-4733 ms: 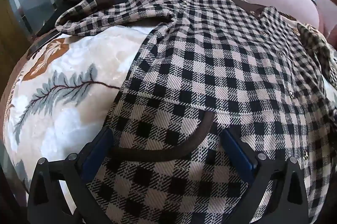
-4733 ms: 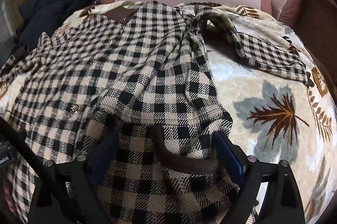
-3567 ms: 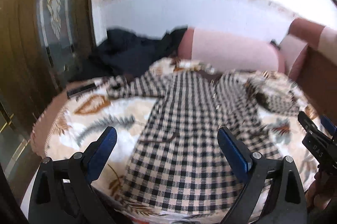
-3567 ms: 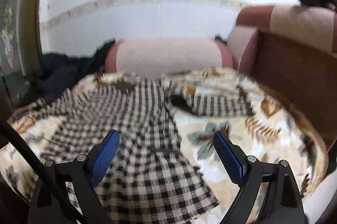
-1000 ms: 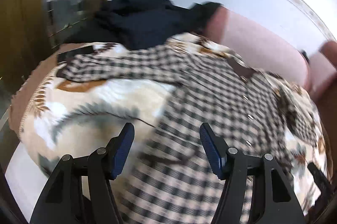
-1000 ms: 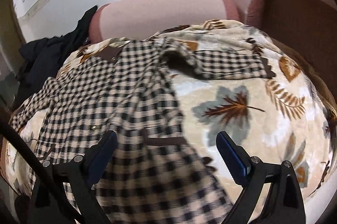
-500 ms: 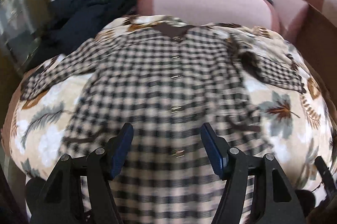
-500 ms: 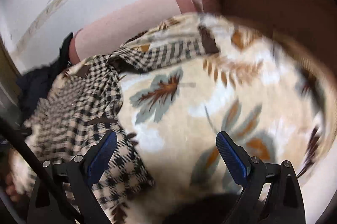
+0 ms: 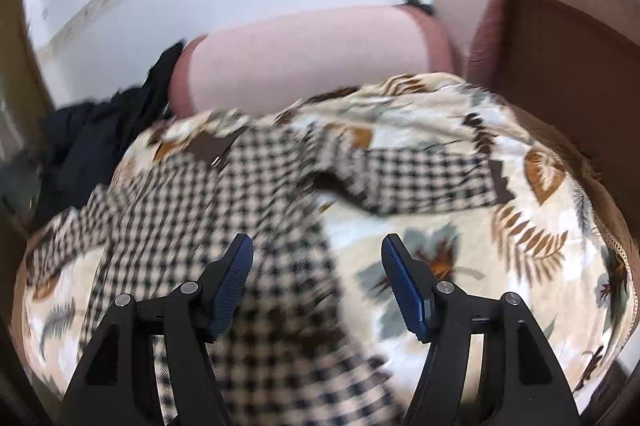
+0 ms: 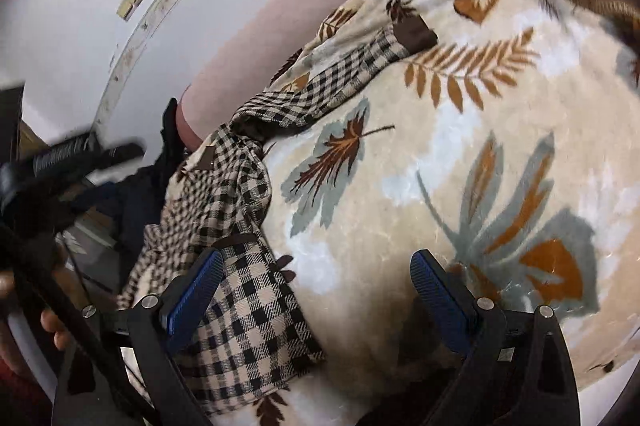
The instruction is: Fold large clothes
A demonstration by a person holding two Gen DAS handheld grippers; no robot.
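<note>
Checked shirt (image 9: 224,226) spread on leaf-print blanket (image 9: 520,234); dark clothes (image 9: 92,145), pink bolster (image 9: 304,57) behind. Left tool (image 9: 316,270), right tool (image 10: 316,290) both apart, empty.

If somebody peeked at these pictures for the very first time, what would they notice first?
First, the big black-and-cream checked shirt spread across the leaf-patterned blanket, one sleeve stretched sideways toward the blanket's right side. Next, the blue-padded left hand-held gripper and right hand-held gripper, both open and holding nothing, hovering over the shirt's near edge.
</note>
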